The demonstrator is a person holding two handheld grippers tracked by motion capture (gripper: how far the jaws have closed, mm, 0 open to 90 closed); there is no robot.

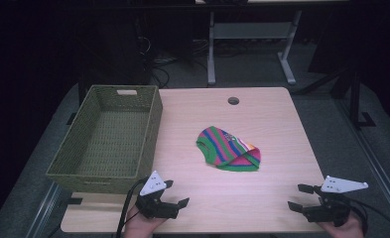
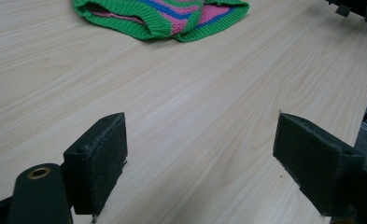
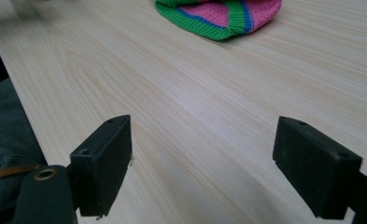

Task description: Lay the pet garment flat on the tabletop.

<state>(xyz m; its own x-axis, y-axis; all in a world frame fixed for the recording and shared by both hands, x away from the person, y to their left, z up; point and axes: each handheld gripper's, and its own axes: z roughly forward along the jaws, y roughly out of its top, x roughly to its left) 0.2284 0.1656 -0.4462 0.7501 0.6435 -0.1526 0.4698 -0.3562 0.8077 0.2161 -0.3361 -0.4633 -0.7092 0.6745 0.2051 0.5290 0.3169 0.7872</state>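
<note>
Waiting at the table's (image 1: pixel 282 208) near edge, the left gripper (image 1: pixel 175 194) and right gripper (image 1: pixel 296 197) stand spread and empty, well apart from the striped knit (image 1: pixel 229 148) lying mid-table beside the basket (image 1: pixel 108 134), likely its destination.

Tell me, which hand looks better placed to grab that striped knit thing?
Probably left: the left gripper sits open, nearer the striped knit and beside the basket.
</note>
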